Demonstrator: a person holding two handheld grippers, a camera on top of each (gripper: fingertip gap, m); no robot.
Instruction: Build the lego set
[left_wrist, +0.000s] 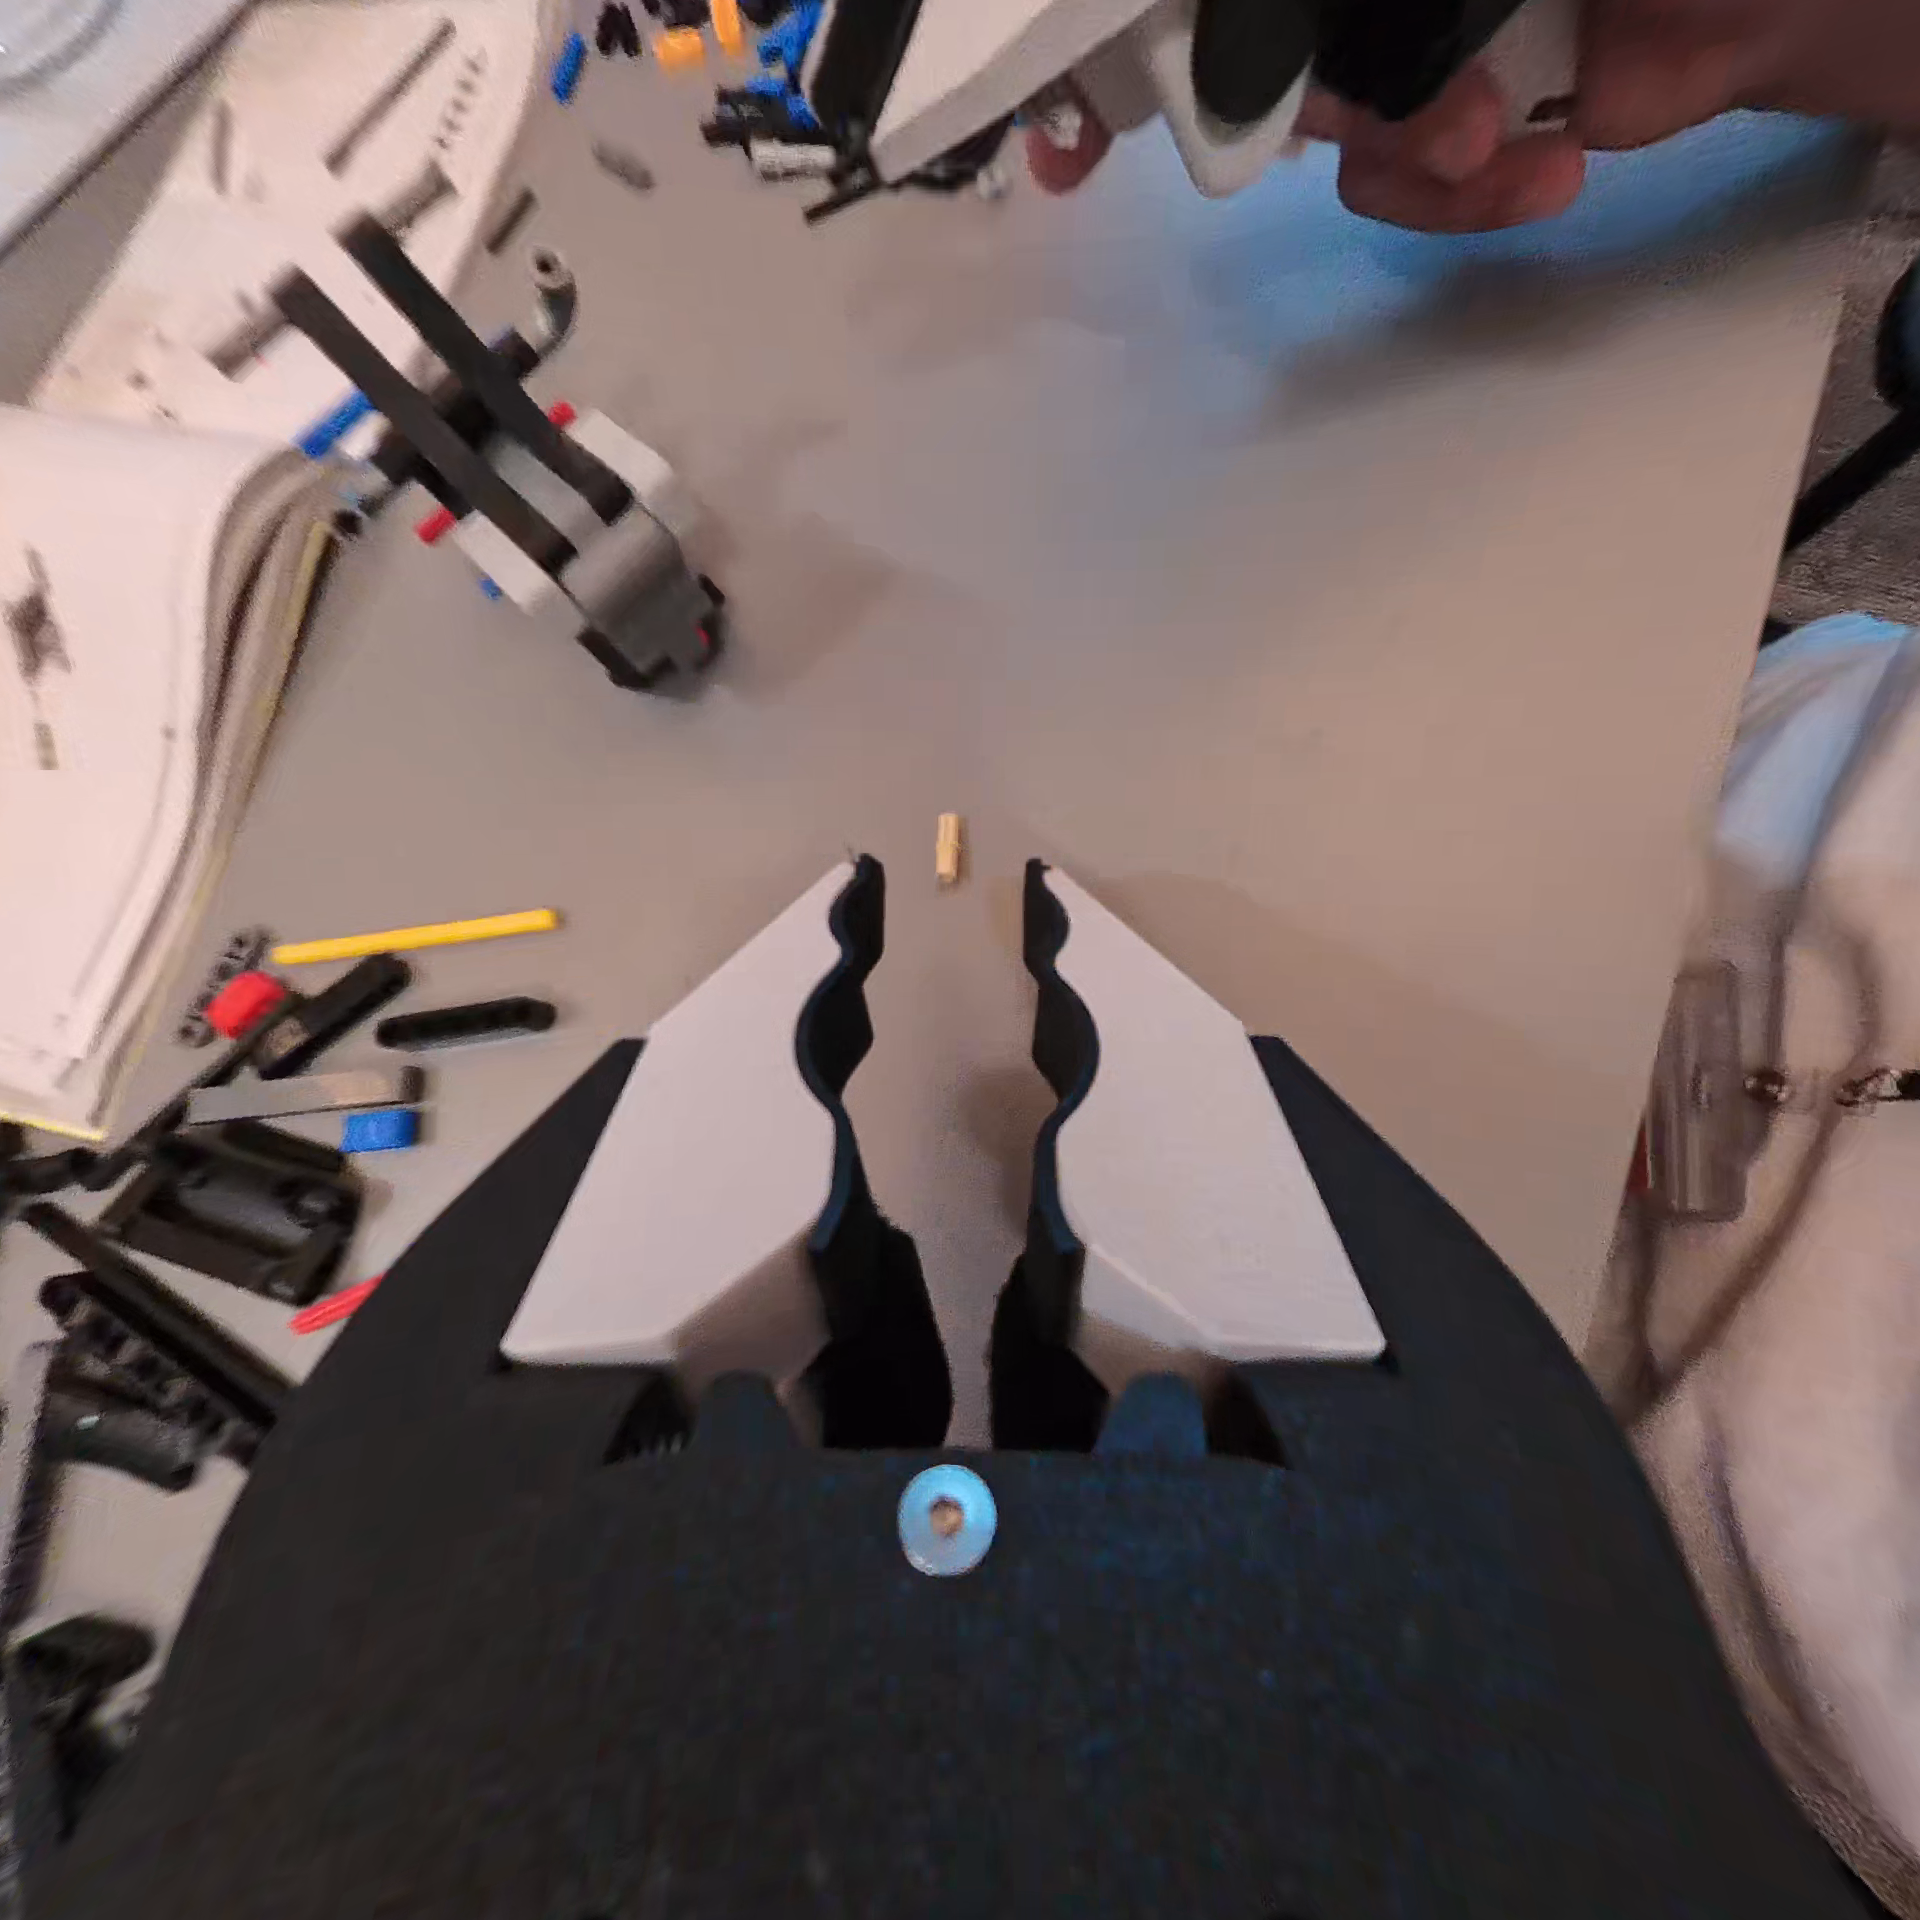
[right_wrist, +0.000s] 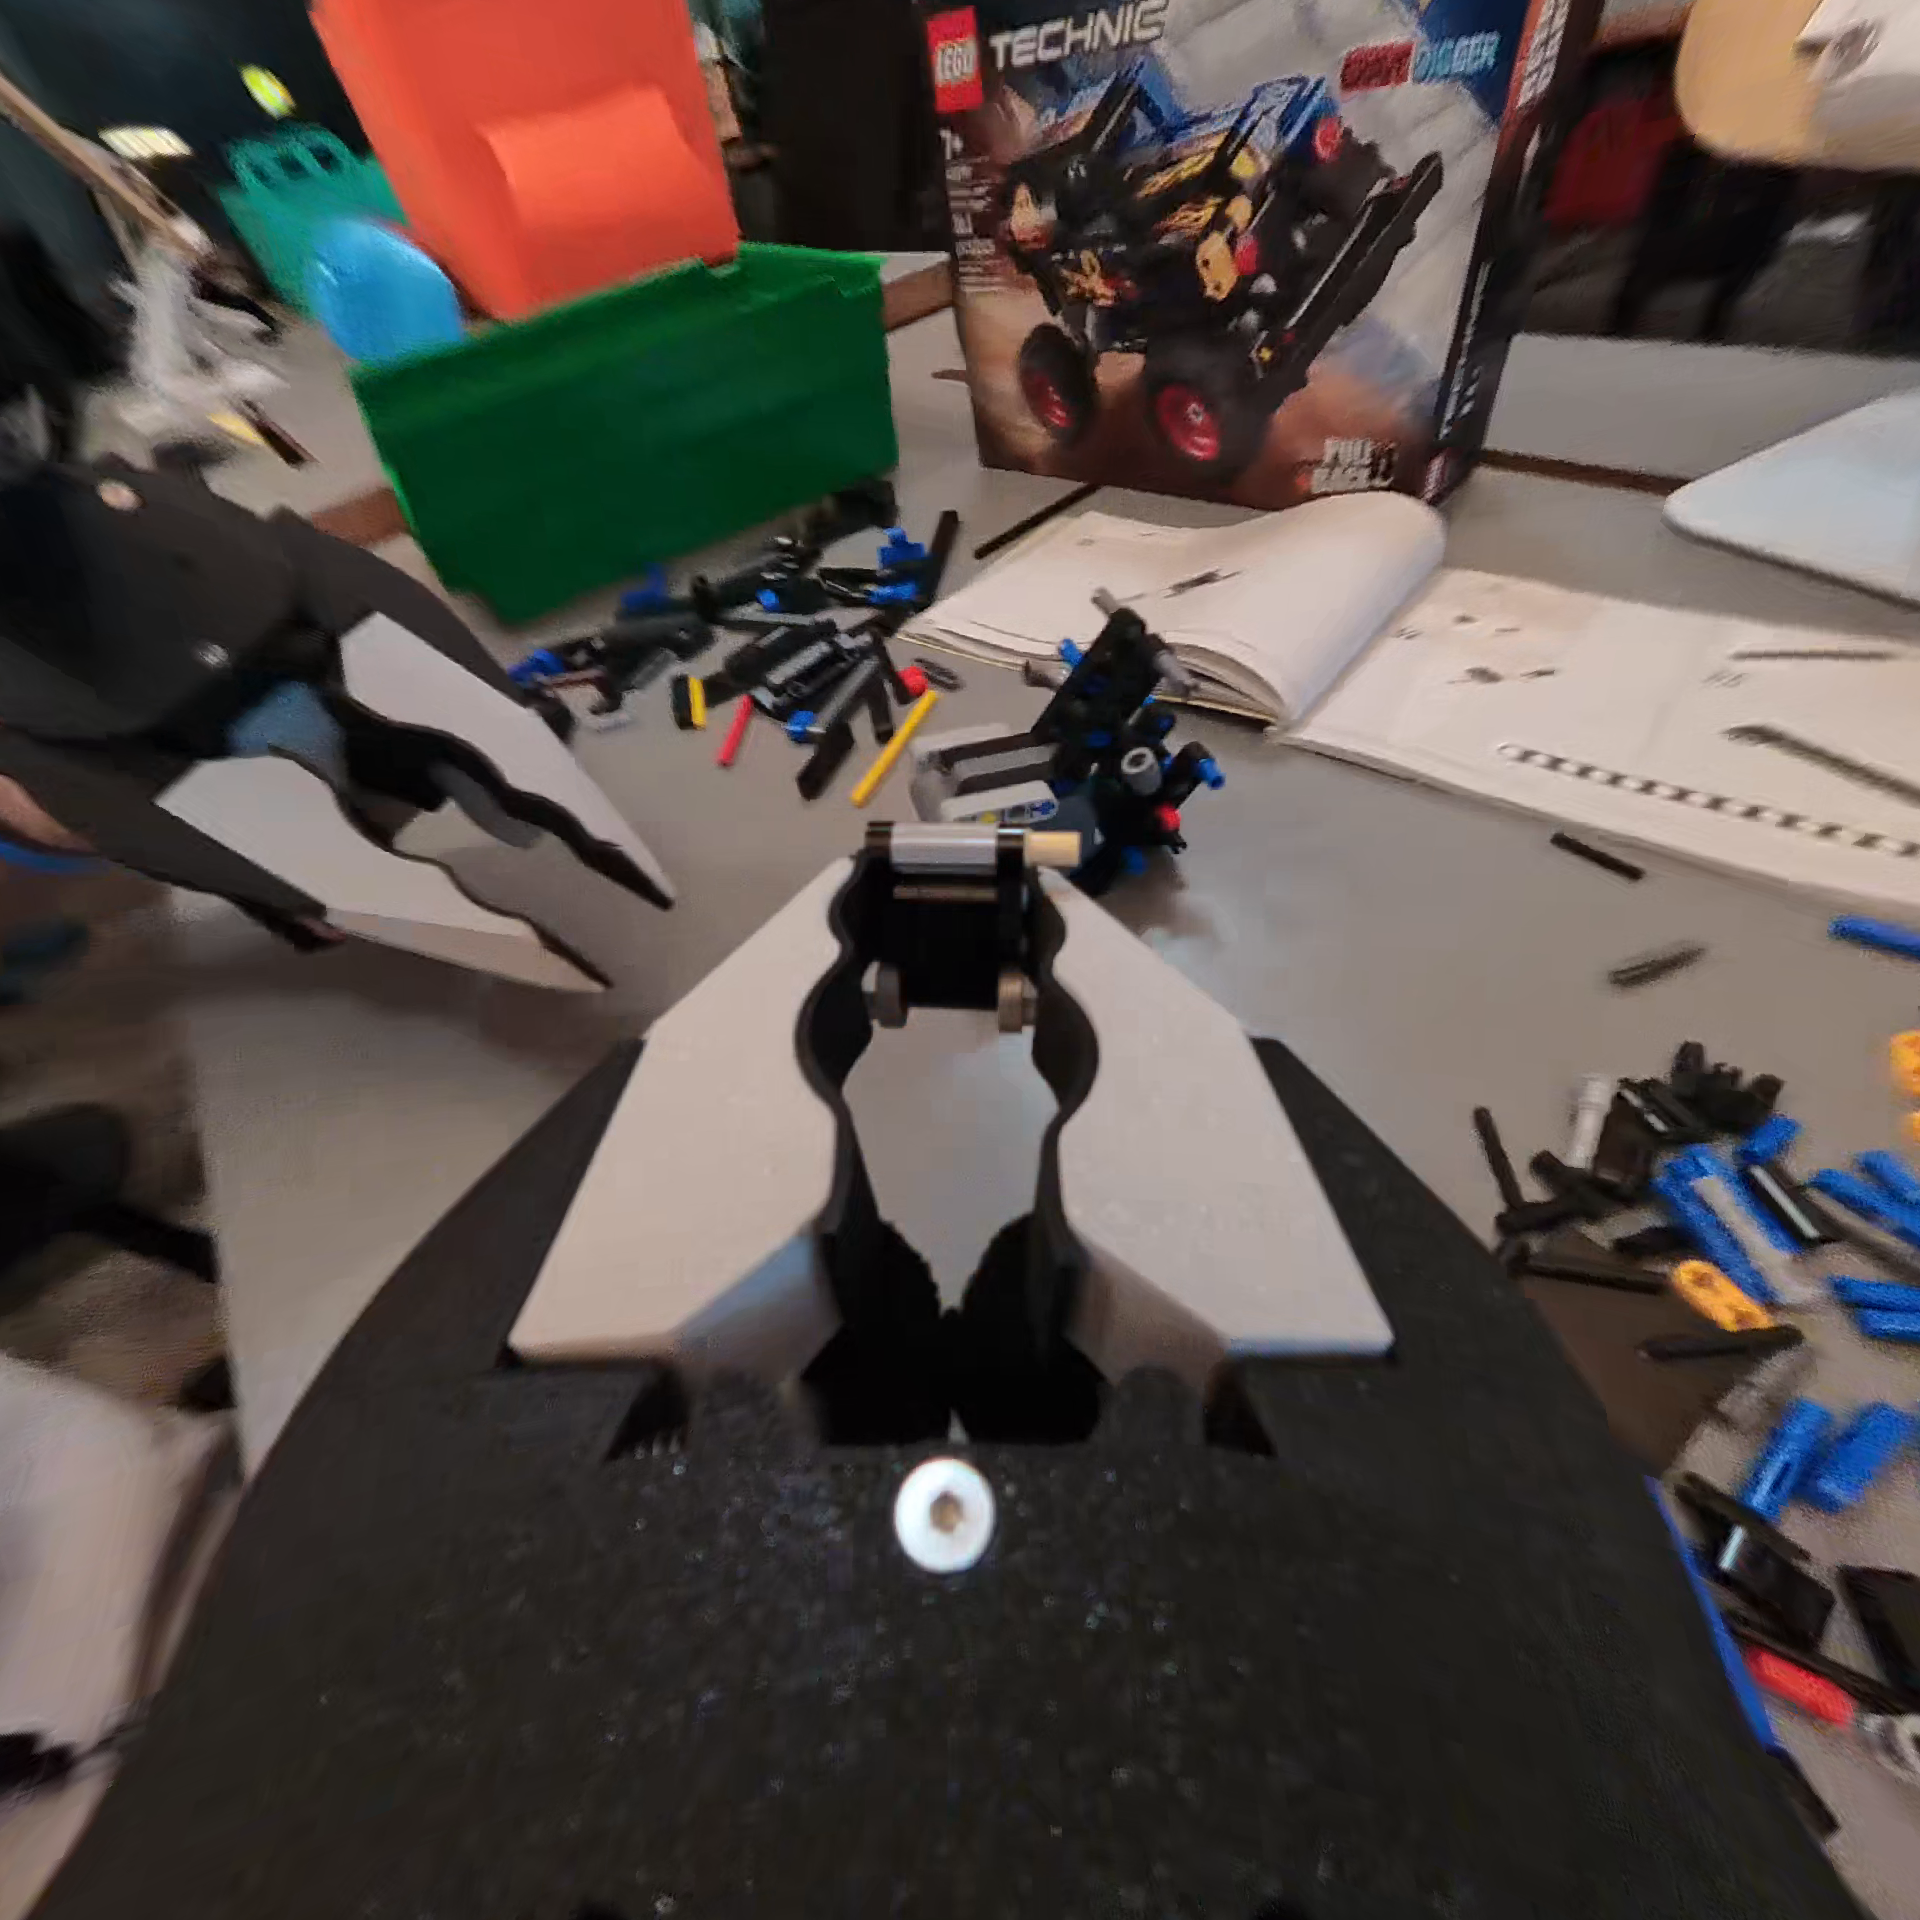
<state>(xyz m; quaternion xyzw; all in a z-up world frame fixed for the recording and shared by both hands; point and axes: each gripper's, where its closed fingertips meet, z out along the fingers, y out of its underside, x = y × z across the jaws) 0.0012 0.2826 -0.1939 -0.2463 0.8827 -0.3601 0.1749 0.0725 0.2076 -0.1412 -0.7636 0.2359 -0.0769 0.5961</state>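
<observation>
The grey surface (right_wrist: 1351, 987) carries an open instruction booklet (right_wrist: 1299, 603) at upper right and, at frame centre, a partly built chassis (right_wrist: 1049, 769) of black beams, grey blocks and blue pins, so the build looks early, with heaps of loose pieces (right_wrist: 790, 655) unused. The right tool (right_wrist: 948, 883) is clamped on a small black-and-grey sub-assembly (right_wrist: 945, 904) with a tan pin end. The left tool (left_wrist: 951, 883) stands apart, empty, just short of a lone tan pin (left_wrist: 948, 850).
</observation>
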